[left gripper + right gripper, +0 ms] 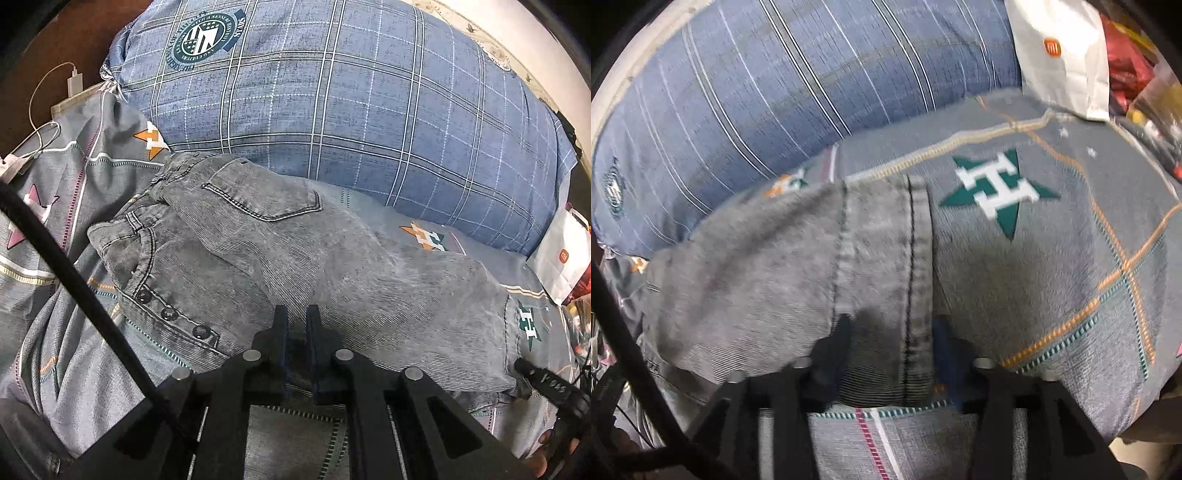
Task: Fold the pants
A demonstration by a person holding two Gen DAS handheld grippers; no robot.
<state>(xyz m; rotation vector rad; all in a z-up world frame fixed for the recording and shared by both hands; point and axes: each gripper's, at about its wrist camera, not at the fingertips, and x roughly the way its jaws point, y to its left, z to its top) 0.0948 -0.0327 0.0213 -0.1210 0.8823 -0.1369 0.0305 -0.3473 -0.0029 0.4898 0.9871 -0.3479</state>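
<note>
Grey jeans [295, 258] lie folded lengthwise on the patterned bed sheet [74, 350], w/ waistband at left near three buttons [170, 314] and back pocket [266, 199] facing up, legs running off to the right. A big blue plaid pillow [351, 92] sits just behind them, touching the far edge of the pants.

Left gripper [296, 314] sits at the near edge of the pants, roughly mid-length, fingers nearly closed w/ only a thin gap. Tips rest over the denim; can't tell if any cloth is pinched betw. them.

Right gripper [892, 332] is at the leg-hem end of the jeans [775, 266]. Jaws stand wide apart, and the hem strip w/ its dark stitch lines runs down betw. the two fingers [838, 343]. Fingers straddle the cloth, not clamped on it. Right view is motion-blurred, so exact contact unclear. In the left view the right gripper's tip [532, 369] shows at the hem corner.

White paper bag [1060, 55] w/ orange logo sits beyond the hem, well apart. A white charger [74, 83] and cable lie far left, off the sheet.
</note>
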